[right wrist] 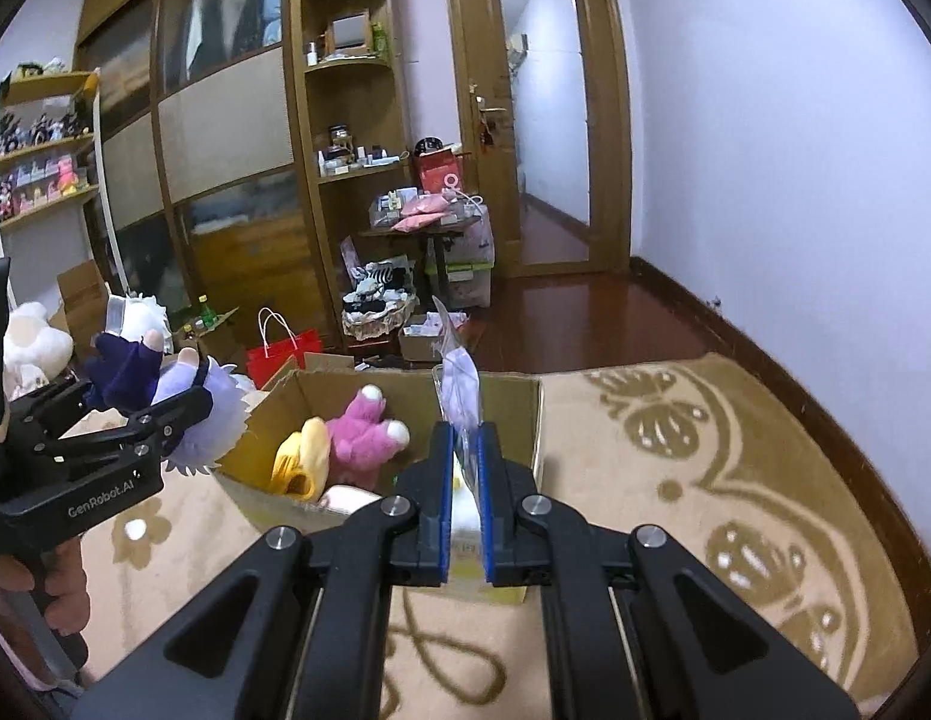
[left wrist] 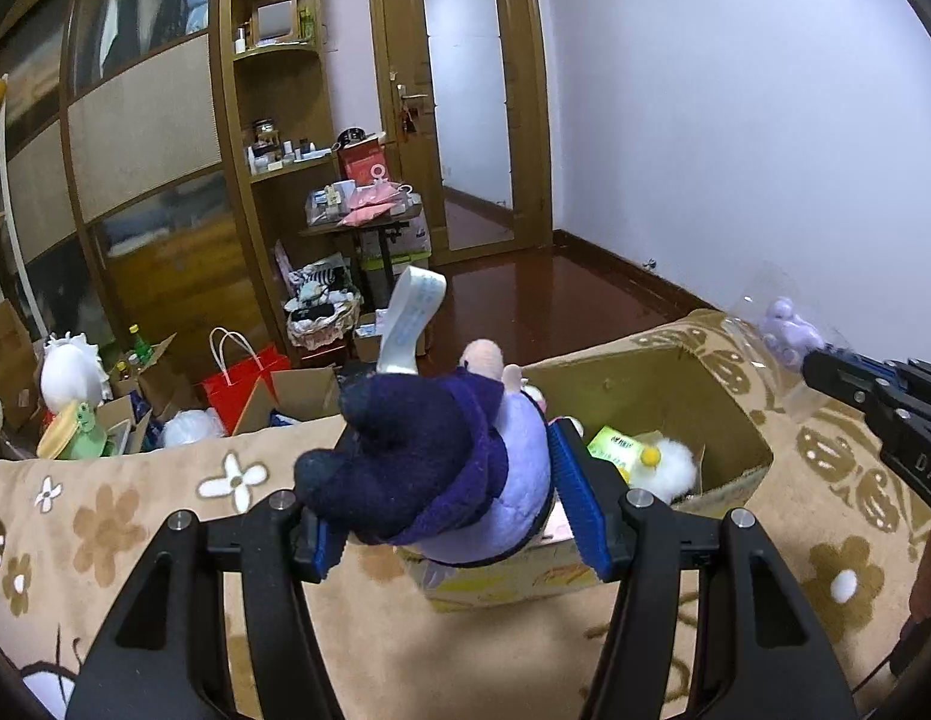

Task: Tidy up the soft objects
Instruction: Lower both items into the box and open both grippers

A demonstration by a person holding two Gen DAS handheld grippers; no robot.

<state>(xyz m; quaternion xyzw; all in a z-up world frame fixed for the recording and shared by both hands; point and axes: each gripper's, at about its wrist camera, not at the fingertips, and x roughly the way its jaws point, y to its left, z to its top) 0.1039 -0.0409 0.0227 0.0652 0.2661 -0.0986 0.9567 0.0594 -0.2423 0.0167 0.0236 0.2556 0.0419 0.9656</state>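
Right now my left gripper (left wrist: 447,504) is clamped on a plush doll (left wrist: 441,456) in dark navy and lilac, its white label sticking upward, held above the near edge of the cardboard box (left wrist: 729,420). My right gripper (right wrist: 465,480) is pinched shut on a clear plastic bag (right wrist: 459,396) with a small lilac toy inside, raised over the same box. Inside the box lie a pink plush (right wrist: 366,432), a yellow plush (right wrist: 300,459) and a white fluffy one (left wrist: 675,468). Everything stands on a beige flowered blanket (right wrist: 705,480)
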